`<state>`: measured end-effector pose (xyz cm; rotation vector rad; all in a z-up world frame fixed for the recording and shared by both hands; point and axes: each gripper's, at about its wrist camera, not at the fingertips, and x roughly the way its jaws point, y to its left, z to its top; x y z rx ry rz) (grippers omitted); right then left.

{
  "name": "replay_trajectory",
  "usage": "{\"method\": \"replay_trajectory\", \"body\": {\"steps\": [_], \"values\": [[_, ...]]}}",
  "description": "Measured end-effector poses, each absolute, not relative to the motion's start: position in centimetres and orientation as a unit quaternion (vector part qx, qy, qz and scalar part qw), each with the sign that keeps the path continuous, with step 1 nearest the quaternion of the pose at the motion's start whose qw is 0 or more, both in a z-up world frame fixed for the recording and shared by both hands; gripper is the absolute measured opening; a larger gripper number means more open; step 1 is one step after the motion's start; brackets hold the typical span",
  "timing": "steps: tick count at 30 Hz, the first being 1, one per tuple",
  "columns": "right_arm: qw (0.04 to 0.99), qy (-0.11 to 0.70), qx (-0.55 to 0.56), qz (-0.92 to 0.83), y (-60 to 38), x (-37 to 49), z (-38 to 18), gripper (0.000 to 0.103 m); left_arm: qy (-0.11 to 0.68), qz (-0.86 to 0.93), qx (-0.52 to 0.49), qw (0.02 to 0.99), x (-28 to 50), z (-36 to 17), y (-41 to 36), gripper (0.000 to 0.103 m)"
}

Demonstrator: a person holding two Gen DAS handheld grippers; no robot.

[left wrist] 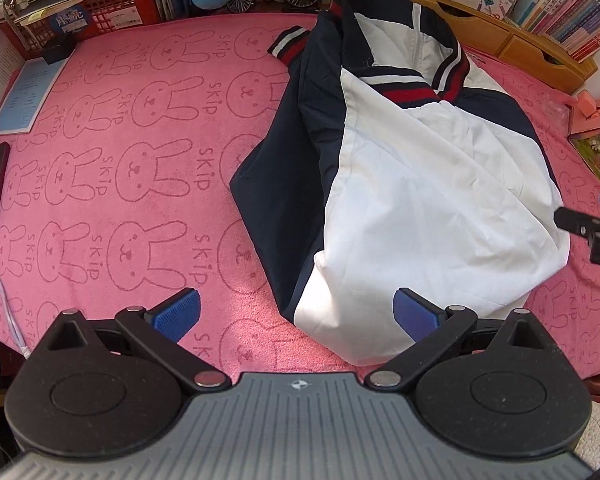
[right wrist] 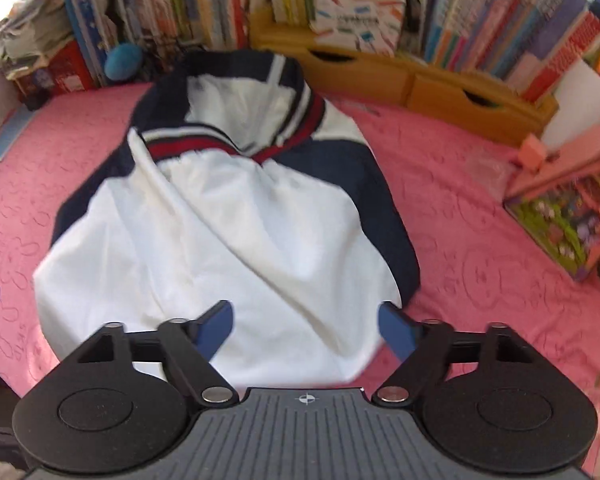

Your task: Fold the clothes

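**Jacket ahead of both tools, hem nearest, collar away**

We had the jacket (left wrist: 420,168) lying on the pink bunny-print cloth (left wrist: 132,168) that covered the tabletop, its sides already turned in so that it made a long, narrow bundle. Its long axis ran away from us: the white hem lay closest to the tools, and the striped red, white and navy collar (left wrist: 428,88) pointed toward the bookshelf (right wrist: 480,32) at the far edge. One striped cuff (left wrist: 288,42) stuck out on the left side near the collar.

Our left tool (left wrist: 296,314) stood with its blue pads wide apart and empty. The hem's near left corner sat just ahead of it, and from that view the bundle lay forward and to the right, with bare pink cloth to the left. Our right tool (right wrist: 306,328) was also wide apart and held nothing; the hem filled the gap between its pads, so the jacket lay straight ahead of it. That view was blurred, so we could not tell whether the pads touched the fabric.

We judged the right tool the nearer to the hem's middle and right corner, the left tool nearer the left corner. Since the bundle was long from hem to collar, we thought the next fold would call for taking the hem at both corners and carrying it away from us toward the collar.
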<state>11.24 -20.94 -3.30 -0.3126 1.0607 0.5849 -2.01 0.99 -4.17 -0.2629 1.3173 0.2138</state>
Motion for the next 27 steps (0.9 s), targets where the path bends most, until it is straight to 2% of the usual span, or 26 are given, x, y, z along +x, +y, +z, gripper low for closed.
{"method": "replay_trajectory", "body": {"steps": [3, 7, 8, 9, 10, 17, 22, 24, 25, 26, 27], "values": [[0.799, 0.465, -0.162, 0.346, -14.0, 16.0, -3.7, 0.103, 0.61, 0.114, -0.133, 0.773, -2.5, -4.3, 1.5, 0.103], [0.774, 0.479, -0.184, 0.371, -5.5, 20.5, -8.6, 0.102, 0.607, 0.148, -0.148, 0.766, -4.0, -4.2, 2.8, 0.103], [0.764, 0.493, -0.187, 0.372, -4.0, 21.2, -10.1, 0.08, 0.609, 0.156, -0.151, 0.763, -4.4, -4.3, 3.1, 0.103], [0.755, 0.514, -0.189, 0.362, -3.0, 21.6, -11.3, 0.05, 0.612, 0.165, -0.157, 0.757, -4.9, -4.5, 3.8, 0.103], [0.744, 0.535, -0.192, 0.35, -2.1, 21.9, -12.5, 0.009, 0.613, 0.176, -0.165, 0.752, -5.5, -4.6, 4.5, 0.103], [0.736, 0.444, -0.227, 0.458, -4.5, 11.5, -8.4, 0.008, 0.558, 0.241, -0.278, 0.744, -7.0, -3.8, 11.0, 0.103], [0.7, 0.464, -0.227, 0.493, -8.2, 6.1, -7.1, 0.01, 0.536, 0.195, -0.257, 0.78, -1.4, -3.2, 10.6, 0.103], [0.695, 0.475, -0.216, 0.495, -9.4, 5.4, -7.0, 0.017, 0.535, 0.161, -0.243, 0.793, 1.2, -3.3, 9.1, 0.103], [0.691, 0.482, -0.206, 0.497, -10.0, 5.4, -7.0, 0.025, 0.535, 0.143, -0.236, 0.798, 2.5, -3.5, 8.3, 0.103], [0.687, 0.491, -0.192, 0.501, -10.5, 5.6, -7.1, 0.04, 0.539, 0.127, -0.23, 0.801, 3.6, -3.7, 7.5, 0.103], [0.681, 0.5, -0.178, 0.504, -10.9, 6.0, -7.2, 0.048, 0.542, 0.11, -0.223, 0.803, 4.8, -3.9, 6.6, 0.103]]}}
